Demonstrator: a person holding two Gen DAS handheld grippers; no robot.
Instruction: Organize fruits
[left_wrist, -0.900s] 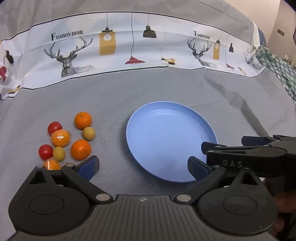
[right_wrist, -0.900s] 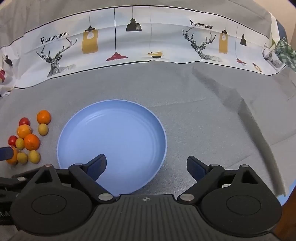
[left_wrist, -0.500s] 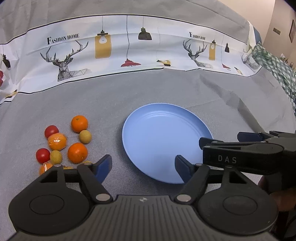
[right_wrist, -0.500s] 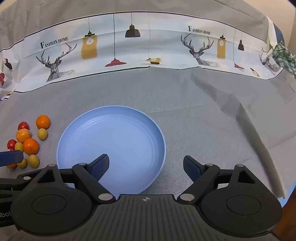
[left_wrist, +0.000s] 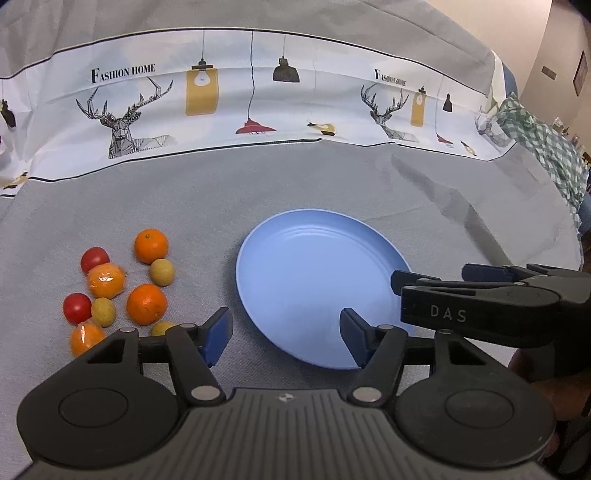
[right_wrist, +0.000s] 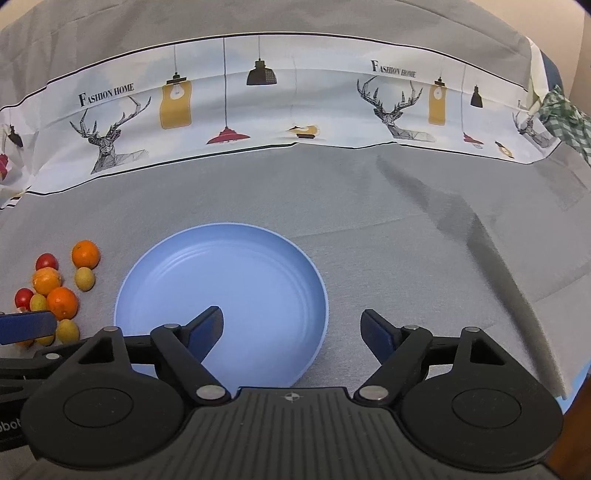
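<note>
An empty blue plate (left_wrist: 317, 280) (right_wrist: 221, 291) lies on the grey cloth. Left of it sits a loose cluster of fruit: oranges (left_wrist: 147, 303) (right_wrist: 62, 302), red tomatoes (left_wrist: 95, 259) (right_wrist: 46, 261) and small yellow-green fruits (left_wrist: 161, 272) (right_wrist: 84, 278). My left gripper (left_wrist: 284, 332) hovers open over the plate's near-left rim, nothing between its fingers, with the fruit just to its left. My right gripper (right_wrist: 293, 325) is open and empty over the plate's near-right rim; in the left wrist view the right gripper (left_wrist: 432, 273) shows side-on at the right.
A printed band with deer and lamps (left_wrist: 258, 92) runs across the back of the cloth. A green checked cloth (left_wrist: 546, 147) lies at the far right. A person's hand (left_wrist: 532, 373) holds the right gripper.
The left gripper's jaws have narrowed noticeably but stay apart. The right jaws have narrowed slightly. Both views have shifted a little, so the plate sits lower in the right wrist view.
</note>
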